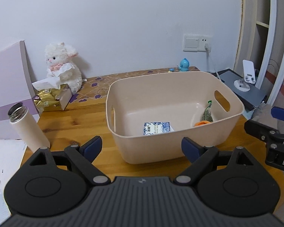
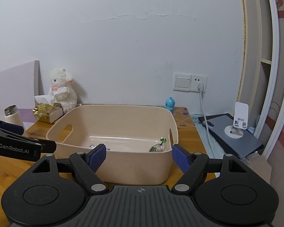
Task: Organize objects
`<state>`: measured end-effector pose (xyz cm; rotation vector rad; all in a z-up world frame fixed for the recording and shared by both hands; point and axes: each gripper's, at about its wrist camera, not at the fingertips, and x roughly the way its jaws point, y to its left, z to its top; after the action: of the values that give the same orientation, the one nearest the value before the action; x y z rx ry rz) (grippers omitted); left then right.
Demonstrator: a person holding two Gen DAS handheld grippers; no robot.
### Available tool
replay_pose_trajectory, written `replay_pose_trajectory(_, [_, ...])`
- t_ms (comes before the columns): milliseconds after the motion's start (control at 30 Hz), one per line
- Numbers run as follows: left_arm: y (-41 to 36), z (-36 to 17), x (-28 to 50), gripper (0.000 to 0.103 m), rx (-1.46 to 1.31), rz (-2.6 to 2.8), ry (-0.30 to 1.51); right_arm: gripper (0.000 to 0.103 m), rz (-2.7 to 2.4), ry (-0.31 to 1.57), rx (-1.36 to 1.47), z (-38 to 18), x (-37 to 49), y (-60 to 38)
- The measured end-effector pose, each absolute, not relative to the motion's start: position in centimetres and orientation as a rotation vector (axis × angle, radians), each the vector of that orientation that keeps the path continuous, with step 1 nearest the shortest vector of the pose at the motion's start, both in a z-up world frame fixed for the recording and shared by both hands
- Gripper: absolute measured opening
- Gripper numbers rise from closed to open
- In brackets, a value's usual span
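A beige plastic bin [image 1: 179, 147] [image 2: 123, 168] stands on the wooden table. Inside it lie a blue-and-white packet [image 1: 157, 128], a small green-tied sachet [image 1: 207, 113] [image 2: 158, 146] and an orange item [image 1: 201, 123]. My left gripper [image 1: 142, 148] is open, held just in front of the bin's near wall, nothing between its fingers. My right gripper [image 2: 139, 158] is also open, in front of the bin's near right corner. A white flask [image 1: 28, 128] [image 2: 12, 115] without a lid stands left of the bin.
A white plush lamb [image 1: 63, 66] [image 2: 62, 89] and a gold tissue box [image 1: 51, 98] [image 2: 47, 112] sit at the back left. A blue toy figure [image 1: 184, 64] [image 2: 169, 103] stands by the wall. A dark tablet [image 2: 234, 136] with a white phone stand [image 2: 240, 120] lies to the right.
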<state>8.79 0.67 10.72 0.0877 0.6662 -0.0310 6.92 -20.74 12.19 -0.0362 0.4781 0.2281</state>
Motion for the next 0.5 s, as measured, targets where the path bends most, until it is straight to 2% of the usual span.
replay_pose_trajectory(500, [1.0,12.2,2.3,0.092,0.054,-0.028,0.649,0.086,0.24,0.489,-0.042,12.4,2.0,-20.5])
